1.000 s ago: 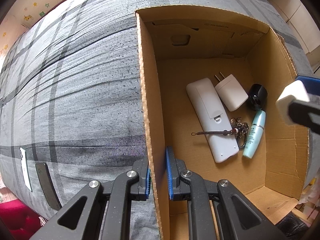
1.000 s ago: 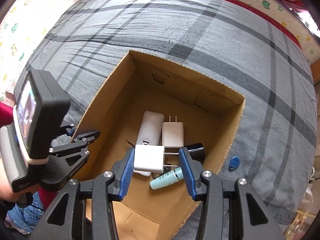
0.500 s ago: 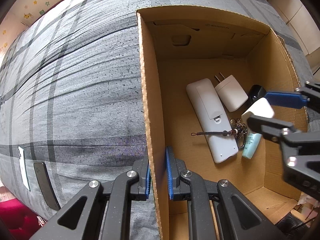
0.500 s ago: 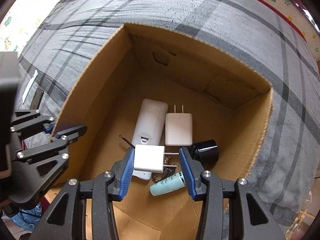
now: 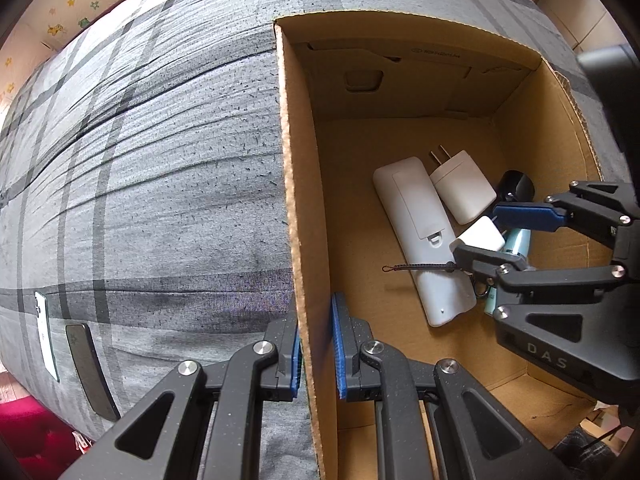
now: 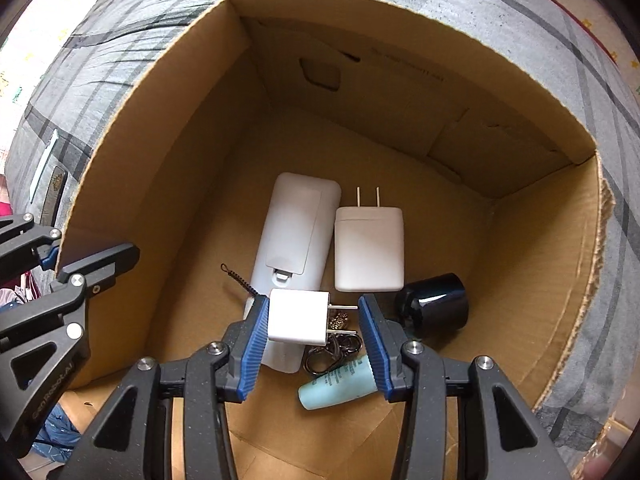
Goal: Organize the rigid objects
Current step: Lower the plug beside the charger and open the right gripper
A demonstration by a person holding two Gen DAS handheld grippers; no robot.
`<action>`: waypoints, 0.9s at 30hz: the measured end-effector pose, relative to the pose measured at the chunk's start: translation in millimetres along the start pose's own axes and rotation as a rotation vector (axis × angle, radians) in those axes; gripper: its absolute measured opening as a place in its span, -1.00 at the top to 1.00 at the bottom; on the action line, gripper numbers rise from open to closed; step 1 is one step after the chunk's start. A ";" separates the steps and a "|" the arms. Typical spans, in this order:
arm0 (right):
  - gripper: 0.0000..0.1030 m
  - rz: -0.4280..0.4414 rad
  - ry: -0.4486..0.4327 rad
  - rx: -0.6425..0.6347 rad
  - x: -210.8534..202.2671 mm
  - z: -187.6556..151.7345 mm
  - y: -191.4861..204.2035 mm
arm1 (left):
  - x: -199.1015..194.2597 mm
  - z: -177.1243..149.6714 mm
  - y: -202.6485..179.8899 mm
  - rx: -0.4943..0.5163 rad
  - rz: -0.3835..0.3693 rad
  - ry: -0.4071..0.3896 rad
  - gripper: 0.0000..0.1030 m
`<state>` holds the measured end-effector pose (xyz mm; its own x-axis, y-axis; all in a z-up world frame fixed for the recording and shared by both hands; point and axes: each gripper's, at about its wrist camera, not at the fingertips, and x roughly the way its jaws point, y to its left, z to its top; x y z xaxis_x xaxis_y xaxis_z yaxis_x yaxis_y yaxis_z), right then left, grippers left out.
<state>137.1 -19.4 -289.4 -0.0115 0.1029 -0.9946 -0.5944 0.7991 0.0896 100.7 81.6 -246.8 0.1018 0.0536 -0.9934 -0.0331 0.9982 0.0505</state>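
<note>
A cardboard box (image 5: 304, 208) (image 6: 132, 128) sits on a grey plaid bed. My left gripper (image 5: 316, 354) is shut on the box's left wall. My right gripper (image 6: 312, 322) (image 5: 494, 226) is low inside the box, shut on a small white plug adapter (image 6: 298, 316) (image 5: 478, 236), its prongs against the right finger. On the box floor lie a white remote (image 6: 296, 232) (image 5: 420, 232), a white charger (image 6: 368, 252) (image 5: 462, 186), a black cap (image 6: 434, 306) (image 5: 516, 188), a teal tube (image 6: 336, 384) and keys (image 6: 336, 344) with a cord.
Two phones, one white (image 5: 46, 334) and one dark (image 5: 90, 370), lie on the bedspread at the far left. The box's near flap (image 6: 280, 448) lies flat below my right gripper. The bedspread (image 5: 160, 160) surrounds the box.
My right gripper has moved down into the box with the adapter, closer to the items on the floor. My left gripper has stayed on the box wall.
</note>
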 end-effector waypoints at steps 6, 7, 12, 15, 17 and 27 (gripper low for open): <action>0.02 0.019 -0.006 0.004 -0.8 3.9 -1.0 | -0.1 0.5 -0.9 -0.001 0.002 0.002 0.74; -0.03 0.022 -0.013 0.005 -2.0 5.1 -1.0 | -0.2 0.9 -1.2 0.000 0.003 0.001 0.74; -0.03 0.024 -0.043 -0.002 -11.2 9.1 0.7 | -0.3 1.7 -2.1 0.002 0.006 0.002 0.74; -0.03 0.024 -0.057 -0.002 -15.9 8.0 1.6 | -0.6 1.9 -3.1 0.006 0.008 0.003 0.74; -0.03 0.026 -0.063 0.003 -18.1 6.4 0.1 | -0.4 2.0 -3.3 0.005 0.008 0.003 0.74; -0.13 0.008 -0.116 0.012 -43.5 -0.4 -1.0 | -2.7 2.0 -7.2 0.010 0.019 0.001 0.74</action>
<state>137.9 -24.9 -246.2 0.0774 0.1761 -0.9813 -0.5848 0.8052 0.0984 102.7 74.4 -244.2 0.1002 0.0726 -0.9923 -0.0247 0.9972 0.0704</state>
